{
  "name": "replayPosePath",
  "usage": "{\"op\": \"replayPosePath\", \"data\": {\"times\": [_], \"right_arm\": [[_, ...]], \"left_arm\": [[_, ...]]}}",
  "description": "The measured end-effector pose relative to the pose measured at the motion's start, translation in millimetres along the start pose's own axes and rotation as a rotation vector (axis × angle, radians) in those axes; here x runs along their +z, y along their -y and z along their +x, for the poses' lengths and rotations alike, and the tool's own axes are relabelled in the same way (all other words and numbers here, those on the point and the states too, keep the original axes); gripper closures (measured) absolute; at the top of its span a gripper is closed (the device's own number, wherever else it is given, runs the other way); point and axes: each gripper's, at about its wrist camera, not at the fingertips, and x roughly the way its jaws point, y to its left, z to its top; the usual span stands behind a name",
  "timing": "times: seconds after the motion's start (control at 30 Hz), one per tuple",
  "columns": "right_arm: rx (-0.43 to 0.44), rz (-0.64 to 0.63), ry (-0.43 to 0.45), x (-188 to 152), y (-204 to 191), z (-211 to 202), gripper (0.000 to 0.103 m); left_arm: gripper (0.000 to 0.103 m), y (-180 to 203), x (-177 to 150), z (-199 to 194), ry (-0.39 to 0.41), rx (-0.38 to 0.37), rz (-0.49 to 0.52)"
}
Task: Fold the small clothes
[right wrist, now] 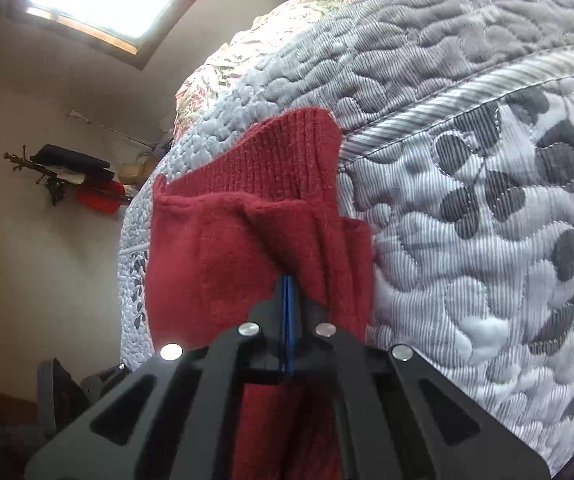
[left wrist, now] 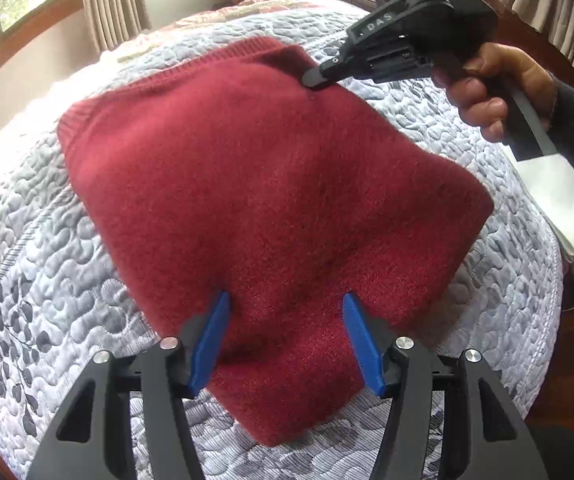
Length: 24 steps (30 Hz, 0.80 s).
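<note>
Pinching red sweater (right wrist: 223,248) edge on quilt (right wrist: 487,200), right hand-held gripper (right wrist: 289,292); left hand-held gripper (left wrist: 285,312) spread wide, empty.

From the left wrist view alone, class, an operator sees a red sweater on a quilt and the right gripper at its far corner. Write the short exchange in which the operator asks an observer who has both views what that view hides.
Operator: Has the right gripper actually closed on the sweater?
Observer: Yes. The right wrist view shows the right gripper with its jaws shut and the sweater bunched between them.
Operator: Which part is pinched?
Observer: Several folds just below the ribbed hem, which stands up beyond the jaws against the quilt.
</note>
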Motion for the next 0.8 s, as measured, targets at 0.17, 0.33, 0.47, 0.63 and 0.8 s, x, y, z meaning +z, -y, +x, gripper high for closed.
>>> {"op": "replayPosePath", "data": {"times": [0.17, 0.33, 0.47, 0.63, 0.8], "right_arm": [[0.153, -0.048, -0.044, -52, -40, -36, 0.088], [0.094, -0.035, -0.163, -99, -20, -4, 0.097], [0.084, 0.035, -0.139, -103, 13, -14, 0.103], [0.060, 0.087, -0.040, -93, 25, -68, 0.065], [0.179, 0.214, -0.088, -69, 48, -47, 0.027]], "left_arm": [[0.034, -26, 8, -52, 0.112, -0.109, -0.167], [0.034, -74, 10, -49, 0.133, -0.174, -0.421], [0.035, -97, -5, -14, 0.033, -0.171, -0.528], [0.024, -131, -24, -36, 0.100, -0.232, -0.696], [0.021, -175, -41, -21, 0.127, -0.479, -0.936]]}}
